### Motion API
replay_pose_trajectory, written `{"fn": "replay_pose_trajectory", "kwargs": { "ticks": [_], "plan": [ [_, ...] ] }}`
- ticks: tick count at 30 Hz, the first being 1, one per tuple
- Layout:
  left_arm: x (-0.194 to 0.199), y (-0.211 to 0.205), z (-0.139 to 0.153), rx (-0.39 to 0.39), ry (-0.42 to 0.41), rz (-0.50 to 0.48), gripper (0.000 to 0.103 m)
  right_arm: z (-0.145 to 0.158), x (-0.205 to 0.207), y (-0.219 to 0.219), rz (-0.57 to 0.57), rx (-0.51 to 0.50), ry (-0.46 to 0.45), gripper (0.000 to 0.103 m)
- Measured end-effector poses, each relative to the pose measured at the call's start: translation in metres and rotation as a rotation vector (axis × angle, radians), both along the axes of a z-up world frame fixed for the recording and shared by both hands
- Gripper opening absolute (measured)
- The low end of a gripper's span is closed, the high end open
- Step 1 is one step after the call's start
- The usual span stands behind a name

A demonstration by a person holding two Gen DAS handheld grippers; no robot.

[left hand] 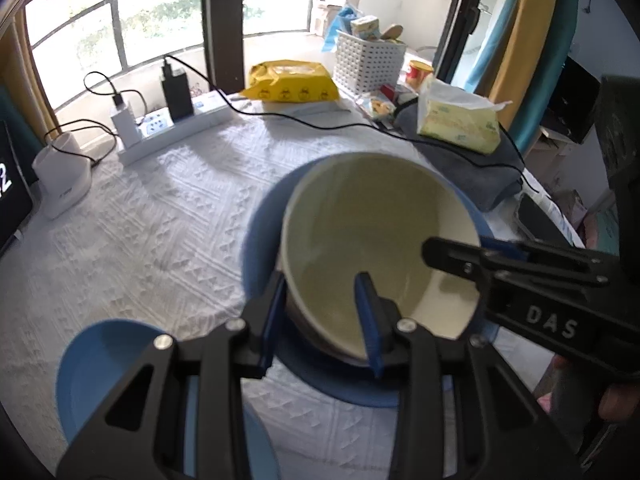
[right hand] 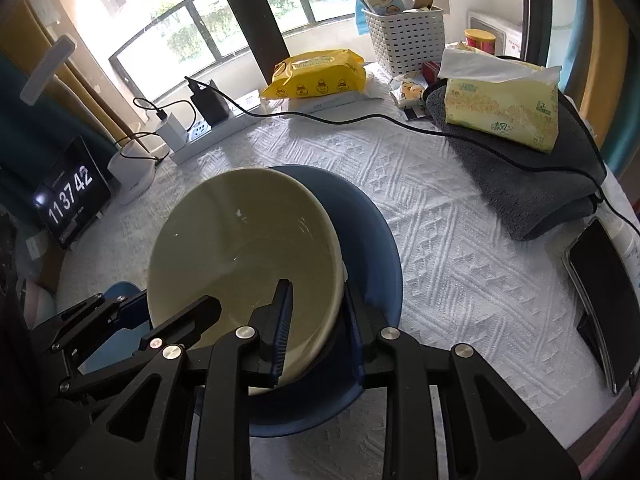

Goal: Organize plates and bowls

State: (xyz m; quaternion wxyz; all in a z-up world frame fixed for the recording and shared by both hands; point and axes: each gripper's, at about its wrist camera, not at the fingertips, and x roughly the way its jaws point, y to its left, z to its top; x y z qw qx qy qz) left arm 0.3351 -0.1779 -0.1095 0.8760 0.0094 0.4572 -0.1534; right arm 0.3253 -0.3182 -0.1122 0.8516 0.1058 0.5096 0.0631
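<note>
Bowl [right hand: 244, 248] | rim between right hand-held gripper [right hand: 316, 320] fingers | over plate [right hand: 372, 240]

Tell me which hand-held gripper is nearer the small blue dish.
Left. The left hand-held gripper is right beside the dish; the right hand-held gripper sits across the cream bowl, farther away.

The small blue bowl [left hand: 100, 364] is largely hidden behind the left gripper [left hand: 320, 316], and in the right wrist view only a sliver of it shows. The clock screen [left hand: 10, 192] is cut off by the left wrist picture's edge, with just 1 digit readable. Whether the right gripper's [right hand: 316, 316] pads press on the cream bowl's [right hand: 240, 240] rim cannot be told.
</note>
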Motion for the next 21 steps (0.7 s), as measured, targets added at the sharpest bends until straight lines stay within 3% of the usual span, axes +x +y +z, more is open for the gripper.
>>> {"fn": "replay_pose_trajectory", "kwargs": {
  "ticks": [7,21],
  "plan": [
    [0.0,0.008,0.01,-0.029,-0.022,0.005,0.038,0.017,-0.006,-0.009,-0.024,-0.001,-0.054,0.033],
    [0.002,0.022,0.025,-0.053,-0.059,0.038,0.041,0.029,-0.008,-0.026,-0.058,-0.002,-0.093,0.034]
  ]
}}
